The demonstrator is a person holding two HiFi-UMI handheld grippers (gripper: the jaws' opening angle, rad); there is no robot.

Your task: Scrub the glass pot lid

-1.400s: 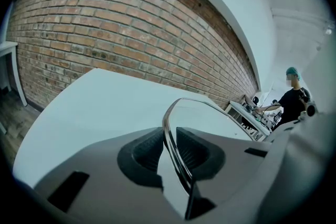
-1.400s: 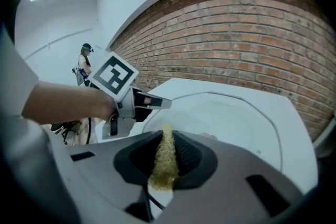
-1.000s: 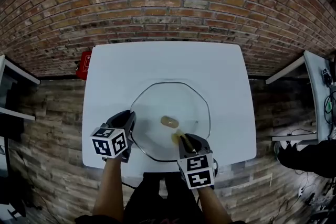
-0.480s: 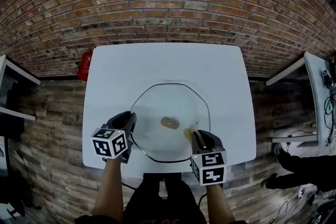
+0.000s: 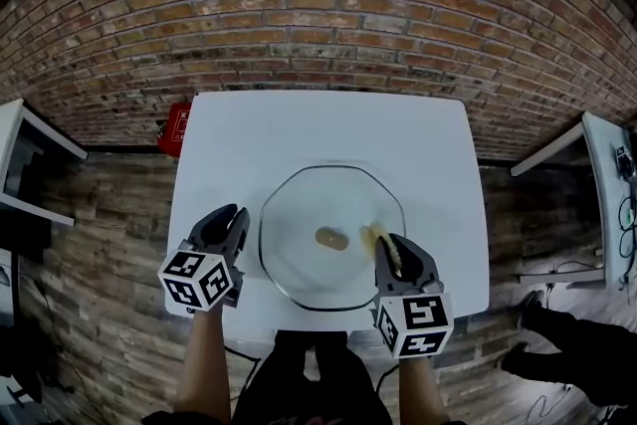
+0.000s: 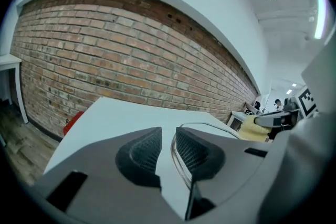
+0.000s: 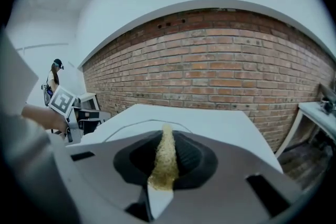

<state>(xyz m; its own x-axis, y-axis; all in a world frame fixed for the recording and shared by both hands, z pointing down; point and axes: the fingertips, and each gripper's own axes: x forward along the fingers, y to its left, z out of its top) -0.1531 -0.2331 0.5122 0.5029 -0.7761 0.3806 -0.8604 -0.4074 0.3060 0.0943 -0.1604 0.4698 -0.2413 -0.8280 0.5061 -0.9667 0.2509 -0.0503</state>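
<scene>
Nearest the person, the right gripper (image 5: 396, 254) is clamped on a yellow scrub pad (image 7: 166, 157), whose tip pokes out just right of the knob (image 5: 331, 239). Left of the knob, the left gripper (image 5: 227, 220) has its jaws apart. The rim (image 6: 173, 150) of the glass pot lid (image 5: 299, 269) shows in the gap, close to one pad and clear of the other. The lid lies flat on the white table (image 5: 299, 129), with the knob at its middle. It is likely stiff, fairly heavy, slick and breakable, and may skate on the tabletop under scrubbing. The rim left of the knob looks the best hold. Beyond the knob lies bare table, then a brick wall (image 5: 318, 15).
</scene>
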